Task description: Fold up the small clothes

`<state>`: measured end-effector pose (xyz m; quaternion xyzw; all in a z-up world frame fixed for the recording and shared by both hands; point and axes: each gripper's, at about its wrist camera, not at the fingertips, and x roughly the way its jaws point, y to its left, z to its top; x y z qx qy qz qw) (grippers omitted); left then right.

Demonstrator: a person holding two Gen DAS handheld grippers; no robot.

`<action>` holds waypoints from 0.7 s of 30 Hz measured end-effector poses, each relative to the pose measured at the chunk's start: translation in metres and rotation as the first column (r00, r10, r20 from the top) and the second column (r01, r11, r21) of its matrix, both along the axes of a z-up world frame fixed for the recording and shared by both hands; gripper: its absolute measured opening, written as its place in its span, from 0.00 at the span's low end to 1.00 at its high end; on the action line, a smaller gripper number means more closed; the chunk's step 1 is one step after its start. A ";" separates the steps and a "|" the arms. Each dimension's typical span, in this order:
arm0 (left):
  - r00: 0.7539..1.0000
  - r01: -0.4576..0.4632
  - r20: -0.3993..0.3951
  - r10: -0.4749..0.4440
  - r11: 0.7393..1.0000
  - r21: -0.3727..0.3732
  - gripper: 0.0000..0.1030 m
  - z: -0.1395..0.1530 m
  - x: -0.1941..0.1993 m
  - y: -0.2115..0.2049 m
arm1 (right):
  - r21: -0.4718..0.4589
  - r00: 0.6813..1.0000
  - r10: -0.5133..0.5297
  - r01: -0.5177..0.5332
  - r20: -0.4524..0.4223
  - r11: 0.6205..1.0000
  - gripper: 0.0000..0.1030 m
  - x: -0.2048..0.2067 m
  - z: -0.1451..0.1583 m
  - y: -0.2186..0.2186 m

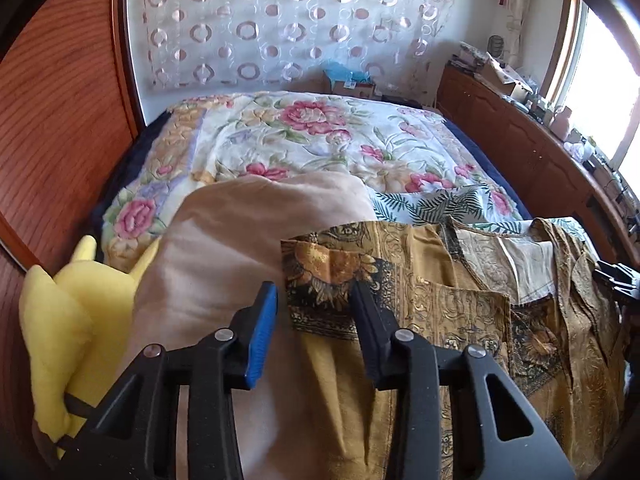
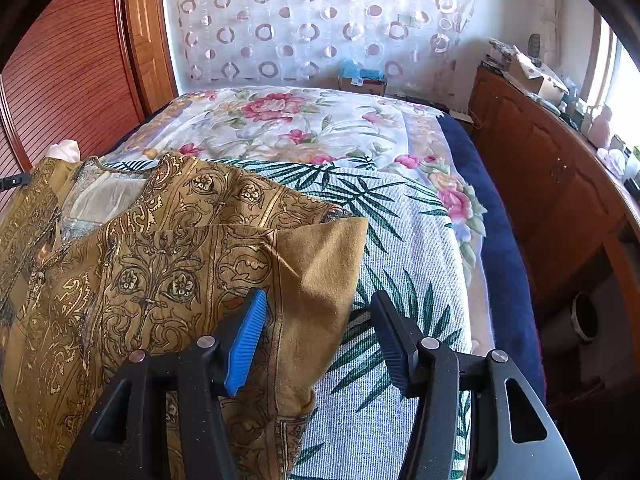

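A golden-brown patterned garment (image 1: 460, 304) lies spread on the bed, its sleeve folded in over the body. My left gripper (image 1: 314, 292) hovers over that folded sleeve's dark floral cuff (image 1: 320, 280). The jaws stand apart with the cuff between them and the pads do not press on it. In the right wrist view the same garment (image 2: 152, 264) fills the left side. My right gripper (image 2: 320, 296) is open over its plain ochre folded edge (image 2: 320, 264), with a wide gap between the pads.
A beige cloth (image 1: 240, 240) lies left of the garment and a palm-leaf towel (image 2: 400, 240) under it, both on a floral quilt (image 1: 312, 136). A yellow plush toy (image 1: 72, 320) sits at the left edge. A wooden wardrobe (image 1: 60, 100) stands left and a cluttered cabinet (image 2: 540, 160) right.
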<state>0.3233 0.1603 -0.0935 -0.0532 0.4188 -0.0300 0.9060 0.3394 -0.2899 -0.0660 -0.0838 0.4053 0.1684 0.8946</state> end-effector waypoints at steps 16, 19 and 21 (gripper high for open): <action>0.993 0.106 0.040 -0.108 0.994 0.041 0.04 0.016 -0.006 -0.030 | 0.004 1.000 0.001 -0.001 -0.002 1.000 0.56 0.000 0.000 -0.001; 0.987 0.137 0.074 -0.139 0.990 0.035 0.03 0.025 -0.016 -0.040 | 0.003 1.000 0.000 0.000 -0.001 1.000 0.56 0.000 0.000 -0.002; 0.983 0.153 0.094 -0.155 0.988 0.025 0.03 0.030 -0.023 -0.046 | 0.001 1.000 0.000 0.000 0.001 1.000 0.56 0.000 0.000 -0.002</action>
